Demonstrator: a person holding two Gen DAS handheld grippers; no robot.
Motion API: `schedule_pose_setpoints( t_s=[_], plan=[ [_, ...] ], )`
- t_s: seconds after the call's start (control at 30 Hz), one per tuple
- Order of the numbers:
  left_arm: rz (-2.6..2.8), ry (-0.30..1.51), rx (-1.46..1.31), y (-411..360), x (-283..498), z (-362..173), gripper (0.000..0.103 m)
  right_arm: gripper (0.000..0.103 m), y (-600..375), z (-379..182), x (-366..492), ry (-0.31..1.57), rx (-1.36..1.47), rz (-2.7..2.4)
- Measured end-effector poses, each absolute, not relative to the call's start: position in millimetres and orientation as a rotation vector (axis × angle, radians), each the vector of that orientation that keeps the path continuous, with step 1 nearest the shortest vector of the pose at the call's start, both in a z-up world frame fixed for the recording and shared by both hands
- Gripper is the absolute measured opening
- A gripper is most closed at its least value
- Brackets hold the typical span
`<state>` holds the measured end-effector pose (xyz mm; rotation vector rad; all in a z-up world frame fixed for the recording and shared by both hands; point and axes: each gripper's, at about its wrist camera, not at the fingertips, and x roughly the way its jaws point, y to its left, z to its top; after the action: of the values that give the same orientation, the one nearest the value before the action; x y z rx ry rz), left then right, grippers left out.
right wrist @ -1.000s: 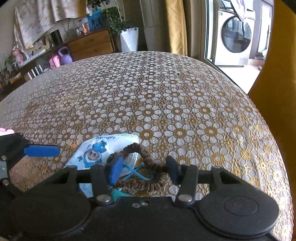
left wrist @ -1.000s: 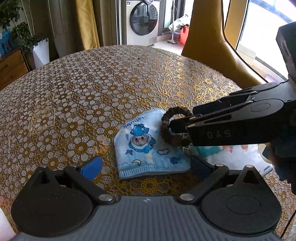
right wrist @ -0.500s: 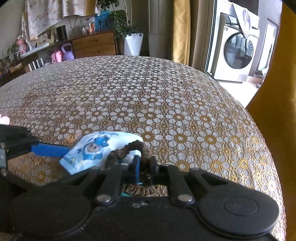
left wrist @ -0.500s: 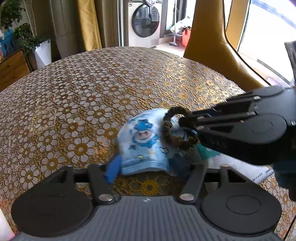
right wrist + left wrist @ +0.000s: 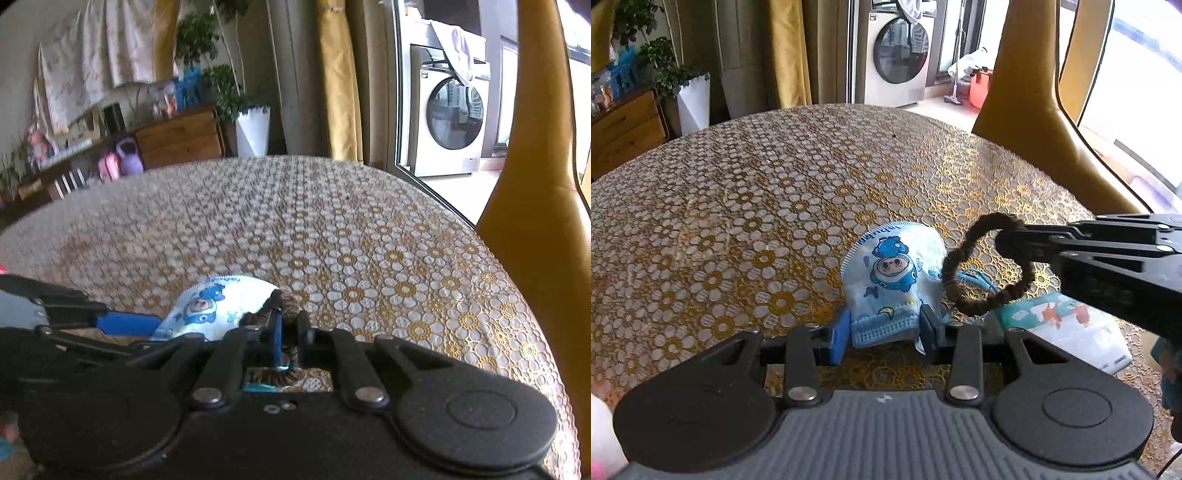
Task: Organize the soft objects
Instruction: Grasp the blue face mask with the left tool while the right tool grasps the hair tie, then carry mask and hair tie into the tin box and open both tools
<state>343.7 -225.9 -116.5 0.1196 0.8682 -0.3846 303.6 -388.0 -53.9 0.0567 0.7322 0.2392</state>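
A blue cartoon face mask (image 5: 886, 280) is bunched between the fingers of my left gripper (image 5: 884, 332), which is shut on its near edge. The mask also shows in the right wrist view (image 5: 218, 310). My right gripper (image 5: 290, 332) is shut on a brown hair scrunchie (image 5: 284, 306) and holds it lifted above the table. In the left wrist view the scrunchie (image 5: 964, 273) hangs as a loop from the right gripper (image 5: 1008, 240), just right of the mask. The mask's blue ear loop (image 5: 979, 280) lies behind the scrunchie.
The round table (image 5: 775, 206) has a gold-and-white flower cloth. A white packet with teal print (image 5: 1067, 328) lies at the right under the right gripper. A yellow chair back (image 5: 1034, 92) stands behind the table's right edge.
My right gripper closed on the scrunchie and lifted it off the mask. My left gripper closed on the mask's near edge, bunching and raising it.
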Motion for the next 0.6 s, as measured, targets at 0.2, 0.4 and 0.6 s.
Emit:
schedule_pose_setpoints(
  t_s=[0.2,0.4,0.6],
  plan=[
    [-0.375,0.856,0.094,-212,334,-97,0.039,0.007,-388,-28,282,0.685,0.102,0.252],
    [-0.387,0.838,0.082,-196,312,-70,0.039,0.007,-381,4,256,0.654,0.128,0.287],
    [-0.386,0.831,0.067,-170,285,-42,0.039,0.007,-363,34,225,0.637,0.118,0.319]
  ],
)
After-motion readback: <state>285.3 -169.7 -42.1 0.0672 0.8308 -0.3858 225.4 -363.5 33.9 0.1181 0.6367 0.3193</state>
